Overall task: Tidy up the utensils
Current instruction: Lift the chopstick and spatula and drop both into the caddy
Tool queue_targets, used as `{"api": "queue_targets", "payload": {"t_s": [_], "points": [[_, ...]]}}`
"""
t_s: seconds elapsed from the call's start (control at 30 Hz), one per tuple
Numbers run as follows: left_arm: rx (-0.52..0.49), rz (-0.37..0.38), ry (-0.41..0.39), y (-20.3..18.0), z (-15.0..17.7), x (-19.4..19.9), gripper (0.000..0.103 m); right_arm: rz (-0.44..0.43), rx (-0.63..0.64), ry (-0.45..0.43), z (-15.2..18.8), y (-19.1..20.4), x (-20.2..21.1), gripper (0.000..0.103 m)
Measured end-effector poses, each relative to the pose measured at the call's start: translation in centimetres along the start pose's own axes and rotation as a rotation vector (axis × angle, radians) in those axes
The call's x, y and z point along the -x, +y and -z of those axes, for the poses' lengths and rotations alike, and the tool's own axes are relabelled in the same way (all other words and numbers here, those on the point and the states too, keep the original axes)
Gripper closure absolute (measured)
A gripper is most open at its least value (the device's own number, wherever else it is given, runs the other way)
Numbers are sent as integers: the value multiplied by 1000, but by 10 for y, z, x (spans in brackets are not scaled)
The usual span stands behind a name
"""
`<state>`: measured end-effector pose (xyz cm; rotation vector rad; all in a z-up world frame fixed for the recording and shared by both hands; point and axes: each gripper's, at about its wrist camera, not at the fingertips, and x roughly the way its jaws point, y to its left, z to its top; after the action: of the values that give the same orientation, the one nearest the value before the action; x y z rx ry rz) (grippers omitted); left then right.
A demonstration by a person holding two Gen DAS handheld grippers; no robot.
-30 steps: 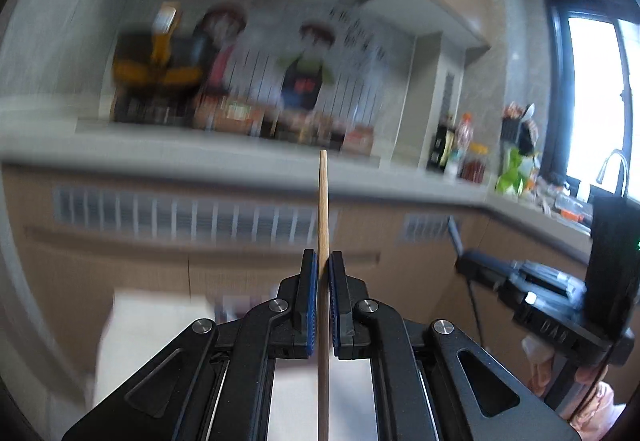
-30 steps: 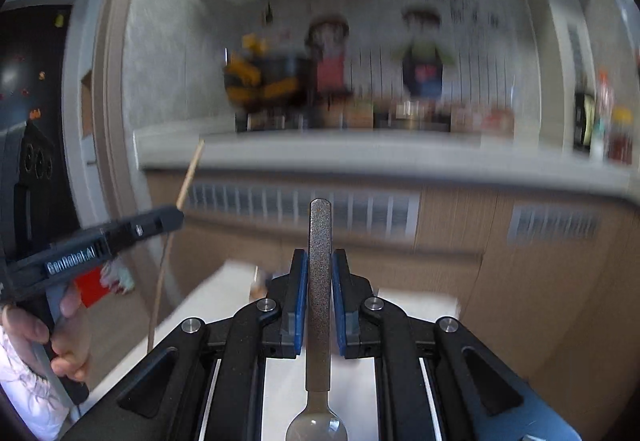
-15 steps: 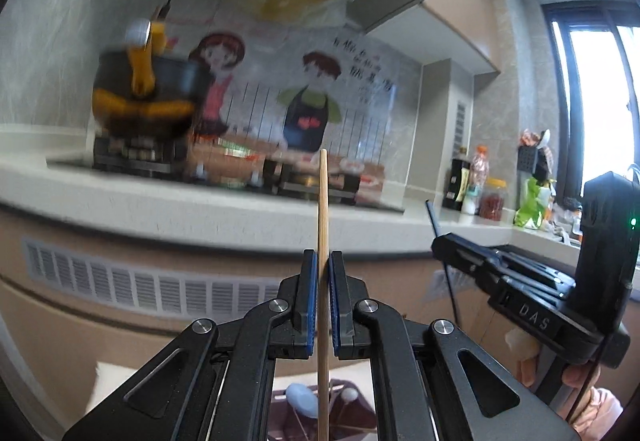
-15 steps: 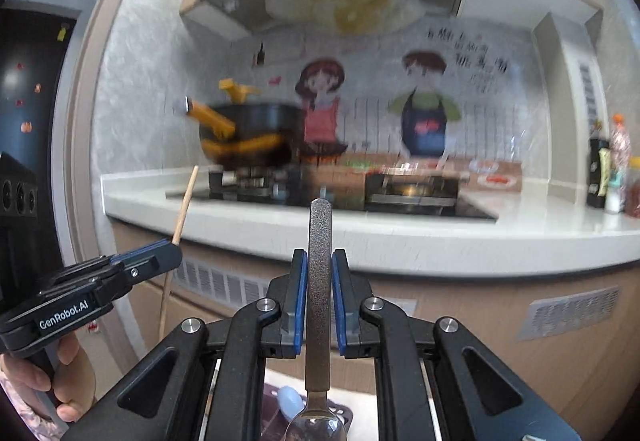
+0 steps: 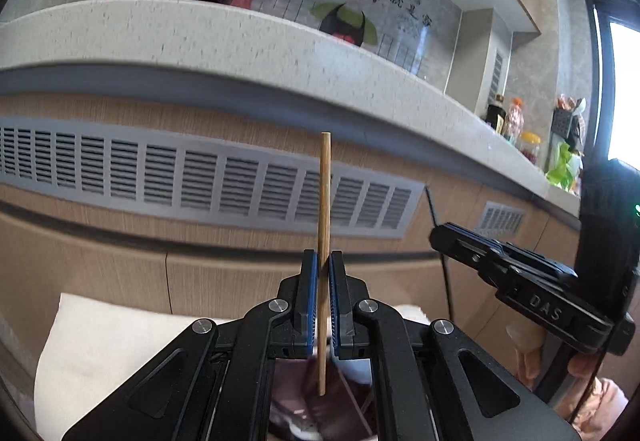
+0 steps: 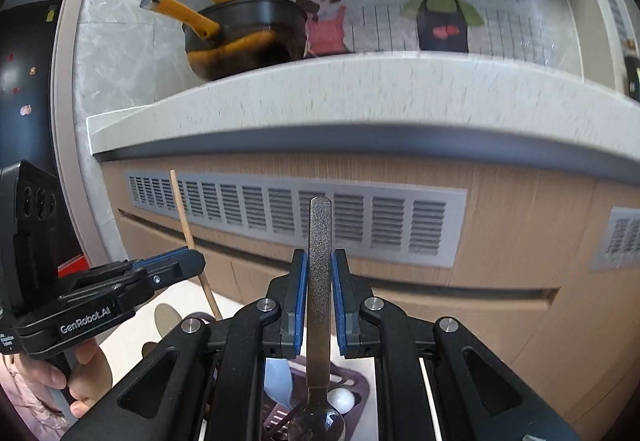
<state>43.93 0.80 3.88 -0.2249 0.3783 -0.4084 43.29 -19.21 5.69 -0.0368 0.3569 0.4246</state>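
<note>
- my left gripper (image 5: 323,301) pinches a thin, round wooden chopstick (image 5: 324,225) upright between its blue pads.
- my right gripper (image 6: 319,305) clamps the flat, textured handle of a metal spoon (image 6: 319,273), bowl hanging down.
- below both sits a purple slotted plastic utensil holder (image 6: 360,391) on a white cloth (image 5: 100,345), already holding a pale blue utensil (image 6: 278,379).
- beyond stands a speckled white stone counter (image 6: 360,89) carrying a black pot with yellow handles (image 6: 248,33).

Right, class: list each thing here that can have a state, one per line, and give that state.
Left tool: shut on the chopstick.
Chopstick: held upright, lower tip above the holder.
Right tool: shut on the spoon.
Spoon: upright, bowl down.
Purple utensil holder: already holds utensils.
</note>
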Motion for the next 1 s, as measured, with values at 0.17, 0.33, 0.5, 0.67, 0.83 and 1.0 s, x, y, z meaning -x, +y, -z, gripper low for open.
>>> {"api": "queue_targets", "payload": {"t_s": [0.17, 0.33, 0.5, 0.67, 0.83, 1.0], "points": [[-6, -24, 59, 6, 18, 6, 97, -43, 3, 26, 14, -1, -8, 92], [17, -47, 164, 12, 34, 6, 94, -108, 12, 115, 33, 0, -9, 84], [70, -65, 182, 11, 39, 31, 51, -85, 2, 130, 41, 3, 18, 49], [47, -159, 185, -13, 43, 79, 40, -31, -63, 129, 47, 8, 73, 28], [10, -236, 173, -39, 60, 138, 22, 15, -149, 108, 65, 22, 137, 13], [-53, -321, 91, -64, 85, 200, 7, 132, -172, 122, 93, 50, 189, 3]]}}
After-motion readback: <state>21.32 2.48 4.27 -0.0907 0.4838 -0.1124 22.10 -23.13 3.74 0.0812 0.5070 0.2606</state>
